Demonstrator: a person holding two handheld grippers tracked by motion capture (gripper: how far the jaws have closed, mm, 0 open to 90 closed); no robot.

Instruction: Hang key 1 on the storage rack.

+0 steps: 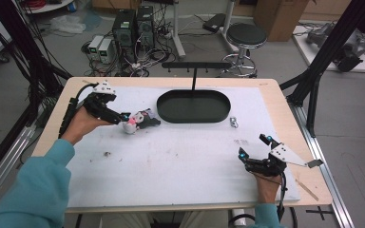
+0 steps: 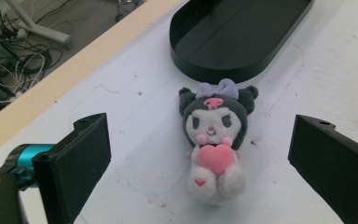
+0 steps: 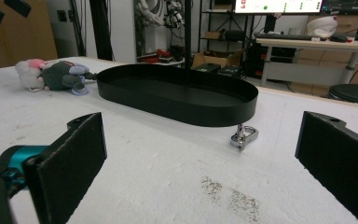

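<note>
A small plush toy [image 2: 214, 140] with a dark head, lilac bow and pink heart lies on its back on the white table cover [image 1: 171, 161]. It lies just left of the black oval tray [image 1: 193, 106], also seen as plush toy [image 1: 135, 121] and plush toy [image 3: 51, 74]. My left gripper [image 1: 121, 117] is open, its jaws wide apart on either side of the toy without touching it. A small metal clasp [image 3: 243, 136] lies right of the tray [image 3: 177, 95], also clasp [image 1: 234, 122]. My right gripper [image 1: 254, 147] is open near the table's front right, pointing toward the clasp.
A black T-shaped stand [image 1: 195, 66] rises behind the tray. The wooden table edge [image 1: 285, 109] frames the white cover. Beyond the table stand a stool [image 1: 245, 35], computers and cables [image 1: 133, 33]. Dark smudges [image 3: 228, 193] mark the cover.
</note>
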